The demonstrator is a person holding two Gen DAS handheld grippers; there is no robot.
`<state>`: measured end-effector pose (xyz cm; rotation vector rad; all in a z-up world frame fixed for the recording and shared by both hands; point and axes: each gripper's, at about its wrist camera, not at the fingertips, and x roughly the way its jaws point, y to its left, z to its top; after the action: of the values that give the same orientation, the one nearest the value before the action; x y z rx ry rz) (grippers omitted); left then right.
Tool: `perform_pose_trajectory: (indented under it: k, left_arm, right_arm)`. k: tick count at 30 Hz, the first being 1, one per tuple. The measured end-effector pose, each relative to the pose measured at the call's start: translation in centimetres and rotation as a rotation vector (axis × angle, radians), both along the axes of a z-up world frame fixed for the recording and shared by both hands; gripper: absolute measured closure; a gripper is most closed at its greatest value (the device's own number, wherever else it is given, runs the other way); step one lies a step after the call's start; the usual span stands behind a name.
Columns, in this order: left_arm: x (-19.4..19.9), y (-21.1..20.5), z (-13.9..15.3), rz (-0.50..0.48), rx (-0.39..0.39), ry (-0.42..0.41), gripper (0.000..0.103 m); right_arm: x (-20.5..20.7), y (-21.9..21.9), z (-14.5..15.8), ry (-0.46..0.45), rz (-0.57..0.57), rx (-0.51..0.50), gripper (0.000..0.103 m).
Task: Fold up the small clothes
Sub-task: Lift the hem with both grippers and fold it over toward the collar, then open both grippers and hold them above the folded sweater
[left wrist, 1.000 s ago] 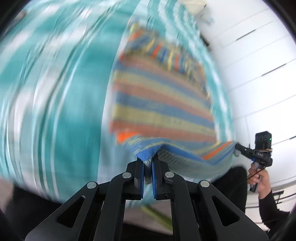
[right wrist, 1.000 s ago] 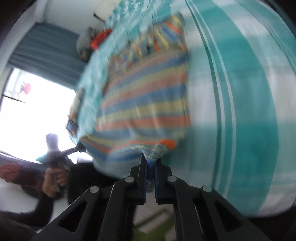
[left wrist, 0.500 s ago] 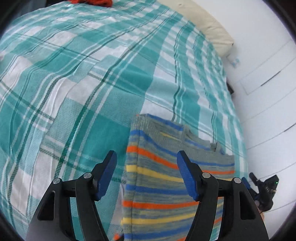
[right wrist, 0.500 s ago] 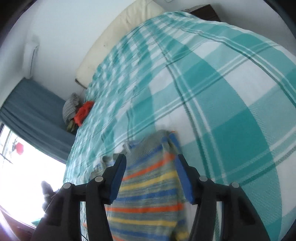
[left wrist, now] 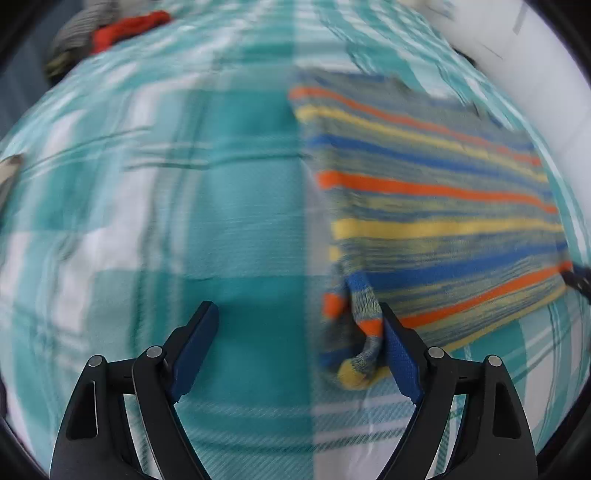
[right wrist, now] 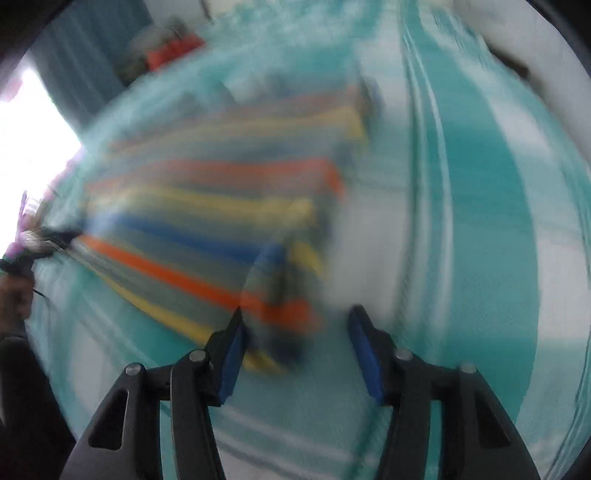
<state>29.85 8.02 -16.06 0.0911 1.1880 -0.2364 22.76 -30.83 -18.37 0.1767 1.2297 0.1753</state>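
A small knitted garment [left wrist: 436, 206] with orange, yellow and blue stripes lies folded on the teal checked bedspread [left wrist: 240, 206]. My left gripper [left wrist: 297, 321] hovers over its near left corner with jaws opening. A rolled sleeve end [left wrist: 364, 332] lies just inside the right finger, and bare bedspread fills the remaining gap. In the blurred right wrist view the garment [right wrist: 221, 206] sits left of centre. My right gripper [right wrist: 295, 321] is open with jaws closing, and the garment's near corner lies between them, unpressed. Each gripper shows at the other view's edge.
A pile of red and grey clothes [left wrist: 122, 29] lies at the far end of the bed, also seen in the right wrist view [right wrist: 166, 51]. A white wall [left wrist: 535, 74] borders the bed. A bright window [right wrist: 29, 129] and a blue curtain [right wrist: 92, 55] stand beyond.
A second ago both grippers were shut on the garment's lifted hem. They let go, and the garment now lies folded. Both grippers have swung down to its near corners.
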Motion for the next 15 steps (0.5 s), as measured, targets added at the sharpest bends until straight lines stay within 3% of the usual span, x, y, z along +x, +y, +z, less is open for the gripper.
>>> perform_pose_trajectory:
  k: [4,7,11,15]
  left_arm:
    - [-3.5,1.1,4.2,0.047,-0.092,-0.073,0.011]
    - [-6.7,-0.3,6.4,0.020,-0.081,-0.133,0.008]
    - [-10.0,-3.1,7.9,-0.005,-0.053,-0.171,0.005]
    - [-12.2,-5.9,7.4,-0.034,0.007,-0.202,0.005]
  right_arm:
    - [-3.0,-1.8,3.6,-0.088,-0.100,0.009,0.049]
    - [-5.8,-2.1,5.4,-0.162,-0.109,-0.020,0.030]
    - [-9.2,-2.6,4.4,-0.164,-0.147,-0.068,0.029]
    - [-11.9,-3.0,3.0,-0.182,-0.188,-0.122,0.029]
